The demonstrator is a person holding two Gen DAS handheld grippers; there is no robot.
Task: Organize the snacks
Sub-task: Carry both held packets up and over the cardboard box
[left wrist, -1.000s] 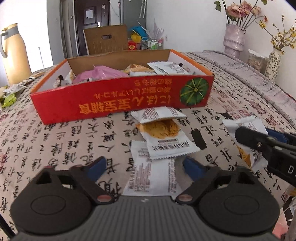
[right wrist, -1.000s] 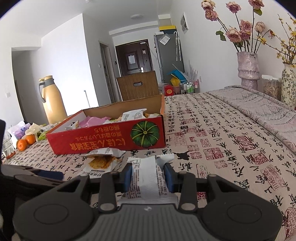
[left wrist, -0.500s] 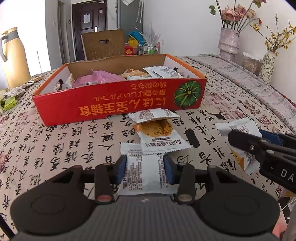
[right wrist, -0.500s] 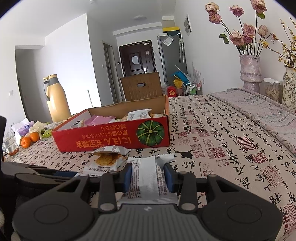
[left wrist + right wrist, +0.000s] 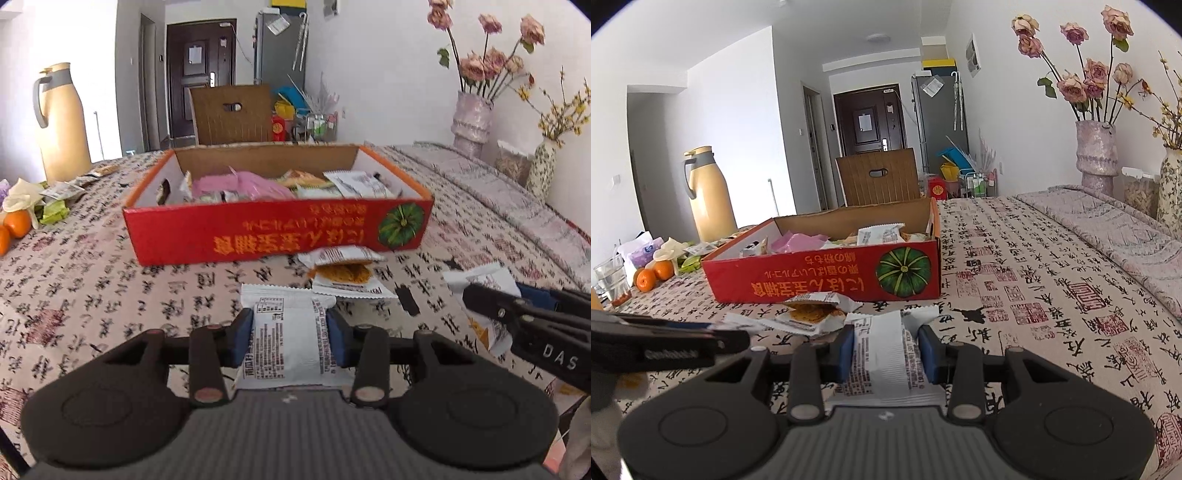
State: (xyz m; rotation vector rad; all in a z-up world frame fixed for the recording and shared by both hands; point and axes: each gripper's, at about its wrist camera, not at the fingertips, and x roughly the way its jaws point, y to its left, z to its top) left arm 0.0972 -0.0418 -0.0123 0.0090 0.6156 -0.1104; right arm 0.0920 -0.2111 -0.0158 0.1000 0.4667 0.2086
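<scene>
Your left gripper (image 5: 290, 338) has black arms, blue pads (image 5: 242, 334) and a grey ribbed body; the snack packet (image 5: 286, 332) between its pads is white with black print. Your right gripper (image 5: 886, 349) has the same black, blue and grey scheme, and its packet (image 5: 886, 347) is also white with dark print. The box (image 5: 258, 236) is red outside with orange characters and a green pumpkin emblem (image 5: 400, 225); its inside is plain brown cardboard with an orange rim. The tablecloth (image 5: 92, 288) is beige, patterned with black calligraphy and red seal stamps. The open packet (image 5: 345, 273) shows orange-brown contents. The flask (image 5: 62, 118) is tan with a grey handle.
</scene>
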